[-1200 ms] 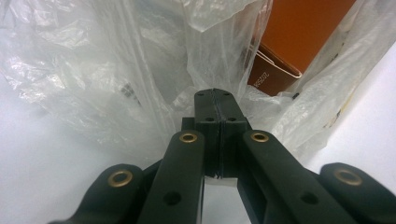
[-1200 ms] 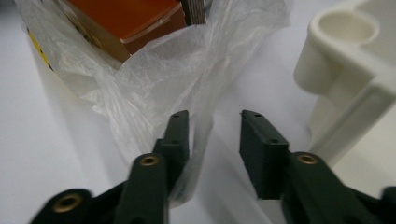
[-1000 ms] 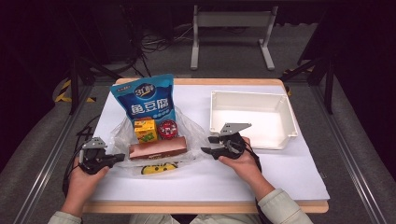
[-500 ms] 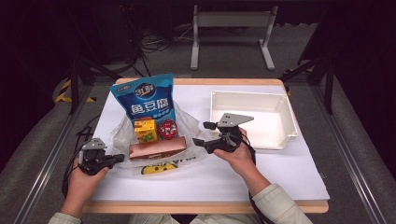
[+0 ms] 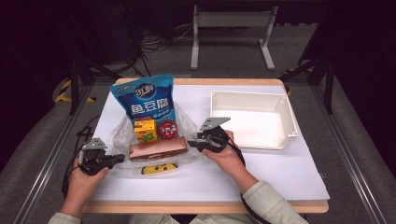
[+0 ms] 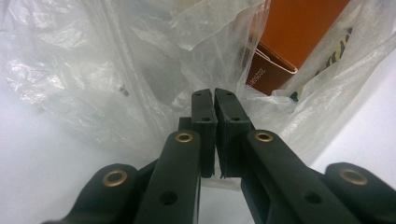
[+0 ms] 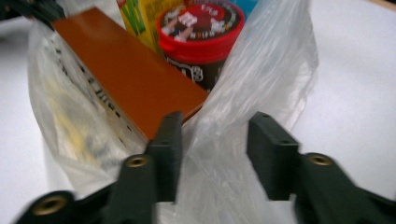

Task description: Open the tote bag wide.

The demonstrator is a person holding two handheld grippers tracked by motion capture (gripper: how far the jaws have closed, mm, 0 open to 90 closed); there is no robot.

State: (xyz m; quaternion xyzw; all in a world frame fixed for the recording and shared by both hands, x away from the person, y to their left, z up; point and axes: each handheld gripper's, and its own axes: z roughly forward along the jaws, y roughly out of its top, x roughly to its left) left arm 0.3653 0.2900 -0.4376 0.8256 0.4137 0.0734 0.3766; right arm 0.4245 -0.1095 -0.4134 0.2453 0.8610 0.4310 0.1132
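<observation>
A clear plastic bag [image 5: 187,123] of snacks, mid-table, is pinched at one edge by the left gripper [image 6: 215,114]. Film is straddled by the right gripper [image 7: 212,135], jaws just narrowing, apparently not yet clamped; closure is needed.

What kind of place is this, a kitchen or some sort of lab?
Probably a lab or recording studio, not a kitchen: a white-covered table in a dark room, a metal frame stand and loose cables on the floor behind, and staged snacks in a clear plastic bag.
</observation>
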